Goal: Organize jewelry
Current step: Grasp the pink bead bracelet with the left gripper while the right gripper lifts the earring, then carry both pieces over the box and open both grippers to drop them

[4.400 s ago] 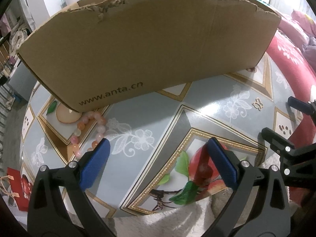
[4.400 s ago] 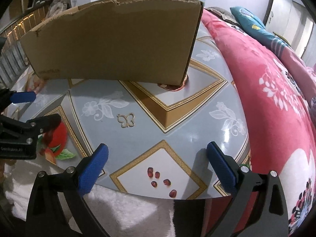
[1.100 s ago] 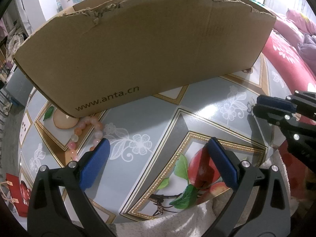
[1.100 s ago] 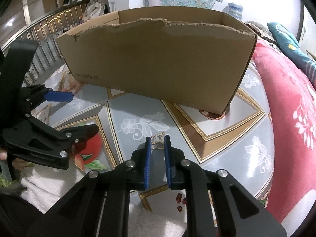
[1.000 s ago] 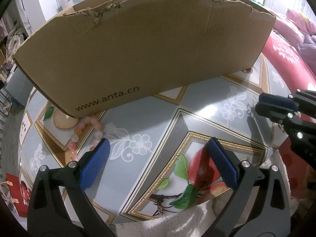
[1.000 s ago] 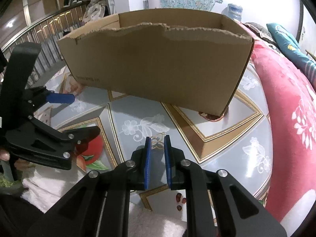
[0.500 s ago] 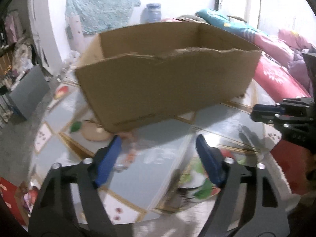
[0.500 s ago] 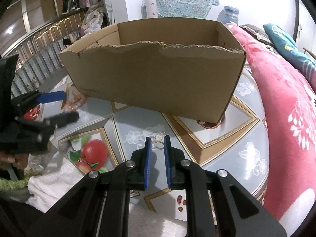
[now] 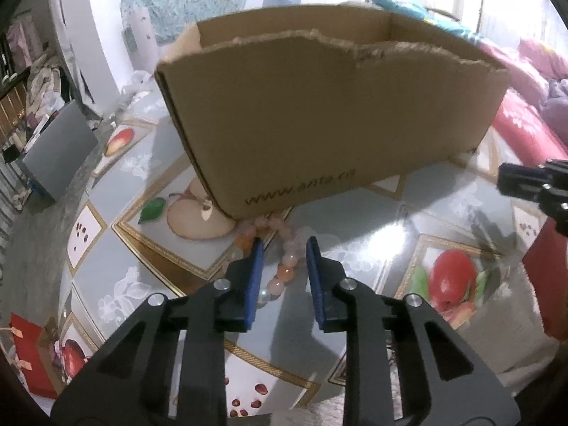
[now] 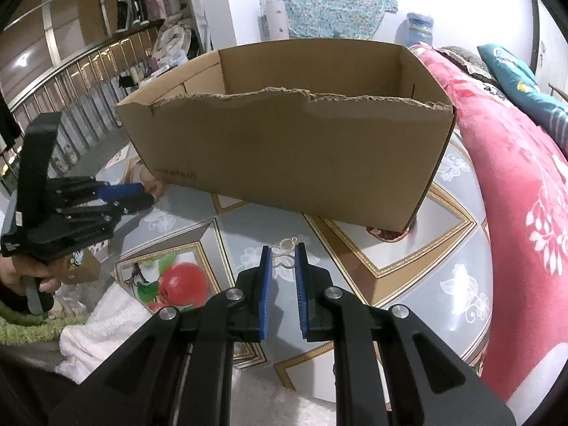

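- In the lower middle of the right wrist view, the right gripper (image 10: 284,252) has its blue pads close together, with a small gold butterfly ornament (image 10: 284,250) pinched between the tips and lifted over the table.
- In the lower middle of the left wrist view, the left gripper (image 9: 283,248) is partly closed. A narrow gap remains, and the pink and orange bead bracelet (image 9: 282,266) lies on the table between its pads. I cannot tell if the pads touch the beads.
- The bracelet runs from between those pads up to the lower edge of the cardboard box (image 9: 330,124), just beside the printed half fruit.
- The table (image 10: 458,248) has a glossy cover with gold-framed squares, white flowers and a red apple print (image 10: 183,282).
- A white towel (image 10: 103,323) lies at the near table edge, in the lower left of the right wrist view.
- The box stands in the middle of both views, open at the top, with a torn front edge and a web address printed low on the front wall.
- At the right side, a red flowered blanket (image 10: 525,191) covers a bed beside the table.
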Motion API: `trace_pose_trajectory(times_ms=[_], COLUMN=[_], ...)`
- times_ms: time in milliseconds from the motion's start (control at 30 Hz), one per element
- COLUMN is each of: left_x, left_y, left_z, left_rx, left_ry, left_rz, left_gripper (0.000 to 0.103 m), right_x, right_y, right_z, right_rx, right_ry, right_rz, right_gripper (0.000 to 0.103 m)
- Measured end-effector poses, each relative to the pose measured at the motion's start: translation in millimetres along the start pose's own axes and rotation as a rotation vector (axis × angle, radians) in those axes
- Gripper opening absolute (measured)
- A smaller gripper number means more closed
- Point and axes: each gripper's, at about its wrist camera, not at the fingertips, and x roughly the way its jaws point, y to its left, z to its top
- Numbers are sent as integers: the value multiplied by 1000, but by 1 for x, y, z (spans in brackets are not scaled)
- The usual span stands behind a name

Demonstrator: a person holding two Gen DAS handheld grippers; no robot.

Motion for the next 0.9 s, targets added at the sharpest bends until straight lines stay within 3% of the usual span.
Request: trace_pose_trajectory(times_ms=[167, 333, 500, 667, 900], left_x=[4, -8, -45, -91, -132], left_y=[7, 13, 25, 34, 28], left_z=[3, 5, 13, 34, 101], left_rx=[-28, -47, -79, -141, -129], left_ry=[19, -3, -71, -143, -216], left_rz=[-8, -21, -64, -214, -480], left_gripper=[8, 8, 8, 8, 8], right_x=[-2, -8, -23, -49, -76], right_y=[-2, -4, -12, -25, -38], right_z=[1, 2, 10, 33, 81], right_rx=[7, 14, 31, 58, 10], right_ry=[-11, -32, -75, -159, -275], right_rz=[7, 11, 22, 63, 95], right_gripper=[13, 13, 13, 13, 13])
